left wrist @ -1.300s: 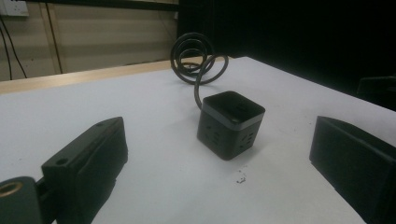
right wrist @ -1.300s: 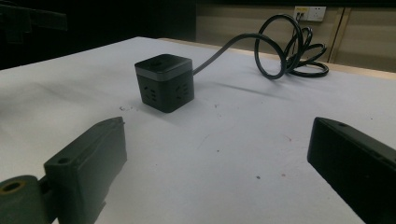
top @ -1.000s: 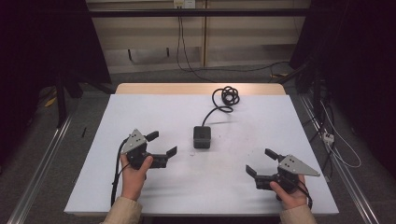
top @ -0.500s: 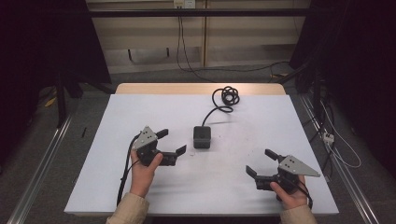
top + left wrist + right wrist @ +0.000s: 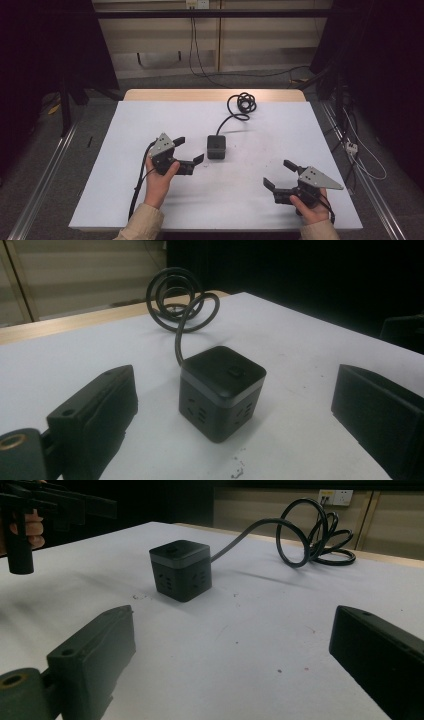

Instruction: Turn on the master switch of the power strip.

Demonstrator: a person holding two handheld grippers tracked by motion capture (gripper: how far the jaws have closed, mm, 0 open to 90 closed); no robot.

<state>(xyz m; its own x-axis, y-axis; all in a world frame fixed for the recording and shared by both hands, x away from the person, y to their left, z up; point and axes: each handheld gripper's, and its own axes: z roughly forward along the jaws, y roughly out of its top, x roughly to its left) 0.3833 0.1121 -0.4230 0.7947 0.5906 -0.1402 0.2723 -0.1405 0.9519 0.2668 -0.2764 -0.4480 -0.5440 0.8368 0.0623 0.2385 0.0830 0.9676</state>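
A black cube power socket [image 5: 216, 147] [image 5: 221, 390] [image 5: 180, 570] sits near the middle of the white table [image 5: 150, 115]. Its black cable [image 5: 243, 106] [image 5: 180, 305] [image 5: 312, 537] runs back to a coil by the far edge. My left gripper [image 5: 189, 150] is open just left of the cube, jaws pointing at it, nothing between them. My right gripper [image 5: 280, 175] rests open near the front right, well apart from the cube. In the right gripper view the left gripper [image 5: 30, 510] shows at the top left.
The wooden table edge [image 5: 210, 94] runs along the back. Metal rails [image 5: 45, 175] flank the table on the floor. Cables and a wall socket [image 5: 197, 4] lie behind; a power strip [image 5: 351, 146] lies on the floor at right.
My left gripper has moved right and forward toward the cube socket, stopping just beside it. The right gripper has stayed put.
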